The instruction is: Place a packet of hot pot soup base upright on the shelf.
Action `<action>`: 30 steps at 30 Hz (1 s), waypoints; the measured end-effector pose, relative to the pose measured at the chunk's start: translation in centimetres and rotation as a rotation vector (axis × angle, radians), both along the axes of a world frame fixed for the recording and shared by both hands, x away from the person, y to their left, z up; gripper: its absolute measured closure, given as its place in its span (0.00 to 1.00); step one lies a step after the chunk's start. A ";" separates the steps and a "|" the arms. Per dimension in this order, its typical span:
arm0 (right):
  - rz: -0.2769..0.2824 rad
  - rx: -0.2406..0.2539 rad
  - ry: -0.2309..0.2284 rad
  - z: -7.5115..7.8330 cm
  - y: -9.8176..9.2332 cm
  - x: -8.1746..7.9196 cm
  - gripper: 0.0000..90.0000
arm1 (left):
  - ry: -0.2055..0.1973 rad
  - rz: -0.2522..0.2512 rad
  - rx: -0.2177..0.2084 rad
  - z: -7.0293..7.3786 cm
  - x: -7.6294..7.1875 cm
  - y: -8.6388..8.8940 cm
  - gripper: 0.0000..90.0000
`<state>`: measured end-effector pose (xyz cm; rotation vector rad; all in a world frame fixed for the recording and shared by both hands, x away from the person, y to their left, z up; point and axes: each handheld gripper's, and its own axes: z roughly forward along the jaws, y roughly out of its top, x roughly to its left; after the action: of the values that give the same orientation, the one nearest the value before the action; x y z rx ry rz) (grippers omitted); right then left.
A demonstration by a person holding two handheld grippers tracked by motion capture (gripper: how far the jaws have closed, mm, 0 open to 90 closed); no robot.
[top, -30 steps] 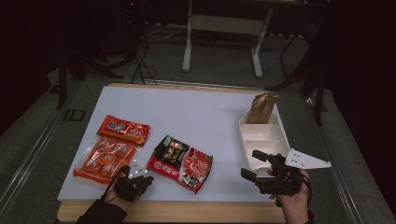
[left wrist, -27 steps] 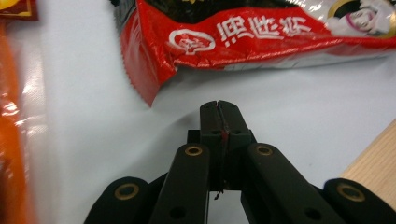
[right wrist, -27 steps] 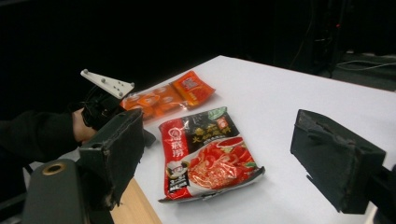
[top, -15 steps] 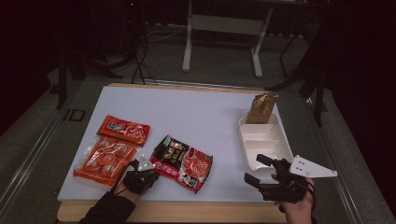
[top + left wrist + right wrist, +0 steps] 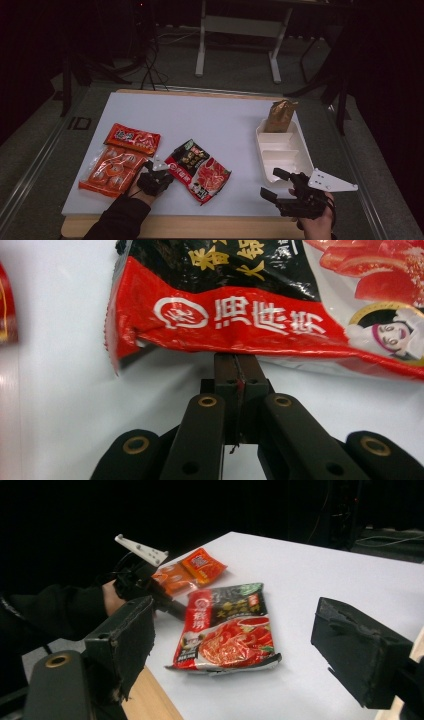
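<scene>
A red and black noodle packet (image 5: 200,170) lies flat near the front middle of the white table (image 5: 215,120). My left gripper (image 5: 168,176) is at the packet's left edge. In the left gripper view its jaws are pressed together, and the left gripper (image 5: 238,360) meets the lower border of the packet (image 5: 260,315); whether it pinches that border I cannot tell. My right gripper (image 5: 281,185) hovers at the front right, jaws wide apart with nothing between them. The right gripper view has the right gripper (image 5: 240,640) facing the packet (image 5: 225,630) and, beyond it, the left gripper (image 5: 170,607).
A red snack packet (image 5: 132,137) and an orange pack of round pieces (image 5: 107,170) lie at the left. A white compartment tray (image 5: 300,155) sits at the right, with a brown bag (image 5: 280,116) at its far end. The table's wooden front edge (image 5: 190,227) is close.
My left gripper has slid right, from beside the orange pack up to the noodle packet's edge. The right gripper has stayed about where it was.
</scene>
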<state>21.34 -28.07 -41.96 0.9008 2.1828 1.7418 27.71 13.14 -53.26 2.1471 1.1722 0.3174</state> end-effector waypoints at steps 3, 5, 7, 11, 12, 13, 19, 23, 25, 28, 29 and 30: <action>0.000 0.002 0.008 -0.2 -0.1 0.0 0.19 | 0.004 0.006 -0.002 0.0 0.8 -0.3 1.00; 0.000 -0.001 0.008 -0.2 -0.2 -0.1 0.19 | 0.014 0.006 0.002 0.0 1.5 -0.4 1.00; 0.005 0.003 0.011 -0.3 -0.2 -0.2 0.19 | 0.016 0.013 -0.002 0.0 2.1 -0.7 1.00; -0.007 -0.026 -0.001 -0.3 -0.1 -0.3 0.19 | 0.014 -0.003 0.004 0.2 3.0 -1.0 1.00; -0.015 -0.038 -0.006 -0.4 -0.1 -0.3 0.19 | 0.015 -0.001 0.001 0.3 3.3 -1.1 1.00; -0.021 -0.050 -0.009 -0.4 -0.1 -0.3 0.19 | 0.015 -0.003 0.004 0.3 3.5 -1.2 1.00; -0.051 -0.054 -0.025 -0.8 -0.2 -0.1 0.19 | 0.018 -0.015 -0.014 0.4 5.0 -1.7 1.00; -0.059 -0.044 -0.020 -0.9 -0.5 0.1 0.19 | 0.012 -0.028 -0.010 0.2 5.8 -2.1 1.00; -0.059 -0.040 -0.016 -1.0 -0.5 0.1 0.19 | 0.014 -0.027 -0.001 0.3 6.1 -2.4 1.00; -0.061 -0.049 -0.017 -1.0 -0.5 0.2 0.19 | 0.016 -0.041 0.011 0.3 6.7 -2.8 1.00; -0.061 -0.049 -0.016 -1.1 -0.5 0.2 0.19 | 0.016 -0.042 0.012 0.3 6.9 -2.8 1.00; -0.061 -0.049 -0.012 -1.1 -0.5 0.2 0.19 | 0.018 -0.042 0.007 0.2 7.1 -3.0 1.00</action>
<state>21.56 -28.53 -43.07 0.9323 2.1570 1.6541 34.80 10.18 -53.02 2.1818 1.1367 0.2845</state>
